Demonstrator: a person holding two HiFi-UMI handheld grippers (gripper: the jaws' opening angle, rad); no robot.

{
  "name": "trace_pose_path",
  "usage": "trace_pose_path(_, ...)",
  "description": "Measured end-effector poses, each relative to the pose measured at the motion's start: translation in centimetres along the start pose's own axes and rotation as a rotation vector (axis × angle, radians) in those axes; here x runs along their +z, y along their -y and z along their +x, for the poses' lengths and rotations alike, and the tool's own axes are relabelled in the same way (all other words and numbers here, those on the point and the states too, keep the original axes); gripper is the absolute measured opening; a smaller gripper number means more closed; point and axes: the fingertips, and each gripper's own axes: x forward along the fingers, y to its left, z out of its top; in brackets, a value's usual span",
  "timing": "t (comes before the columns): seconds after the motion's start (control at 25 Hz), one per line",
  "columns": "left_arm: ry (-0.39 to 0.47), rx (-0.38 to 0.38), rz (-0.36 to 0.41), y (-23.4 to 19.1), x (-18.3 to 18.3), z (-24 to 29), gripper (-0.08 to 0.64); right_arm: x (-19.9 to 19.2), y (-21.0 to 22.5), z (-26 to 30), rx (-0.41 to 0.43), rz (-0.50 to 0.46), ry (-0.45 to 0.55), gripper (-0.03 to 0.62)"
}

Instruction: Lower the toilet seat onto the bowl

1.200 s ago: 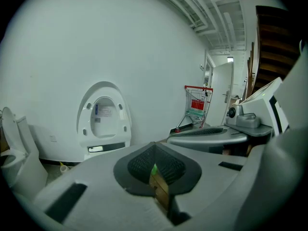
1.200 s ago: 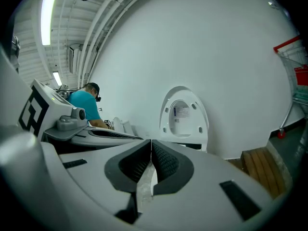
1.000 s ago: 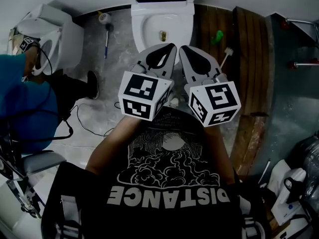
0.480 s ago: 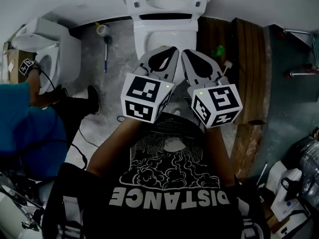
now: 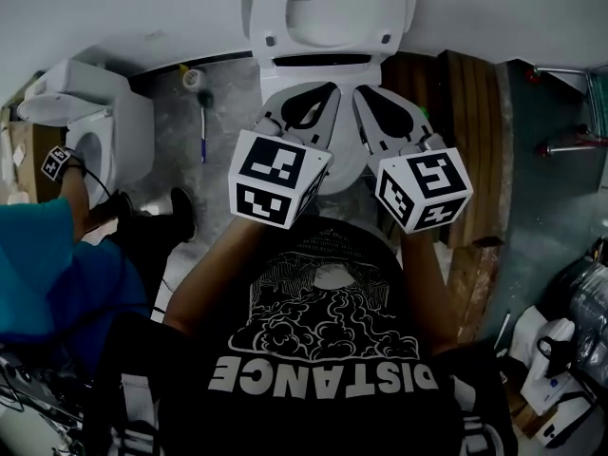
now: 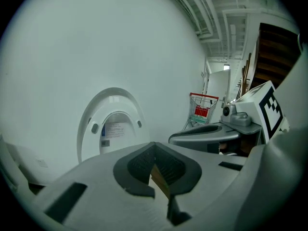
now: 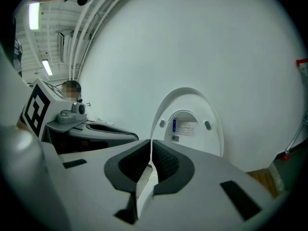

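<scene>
The white toilet seat (image 5: pixel 332 22) stands raised against the wall, with its underside and bumpers facing me. It also shows upright in the left gripper view (image 6: pixel 113 129) and the right gripper view (image 7: pixel 187 117). The bowl (image 5: pixel 344 164) lies below it, mostly hidden under both grippers. My left gripper (image 5: pixel 323 91) and right gripper (image 5: pixel 366 93) hover side by side over the bowl and point at the seat without touching it. Both are shut and empty, as their own views show (image 6: pixel 154 150) (image 7: pixel 151 148).
A second toilet (image 5: pixel 90 122) stands at the left, where a person in a blue top (image 5: pixel 47 264) is bent over it. A brush (image 5: pixel 202 103) lies on the floor between the toilets. Wooden boards (image 5: pixel 470 131) lie to the right. A red cart (image 6: pixel 202 107) stands far off.
The head view has tipped upward, bringing the raised seat fully into sight. Both grippers stay shut and side by side, and the right one has drifted slightly to the right.
</scene>
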Motion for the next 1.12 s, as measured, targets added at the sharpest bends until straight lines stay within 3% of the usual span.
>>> trace_pose_path(0.52, 0.004, -0.064, 0.088, -5.3, 3.9, 3.6, 0.012, 5.0, 4.2, 3.8, -0.032, -0.152, 0.004, 0.021)
trace_pose_path(0.76, -0.002, -0.034, 0.128, -6.8, 5.8, 5.2, 0.012, 7.4, 7.4, 4.9, -0.033, -0.229, 0.007, 0.021)
trace_pose_path(1.12, -0.002, 0.043, 0.148, -11.4, 9.7, 10.1, 0.038, 10.9, 12.6, 9.6, 0.030, -0.312, -0.022, 0.029)
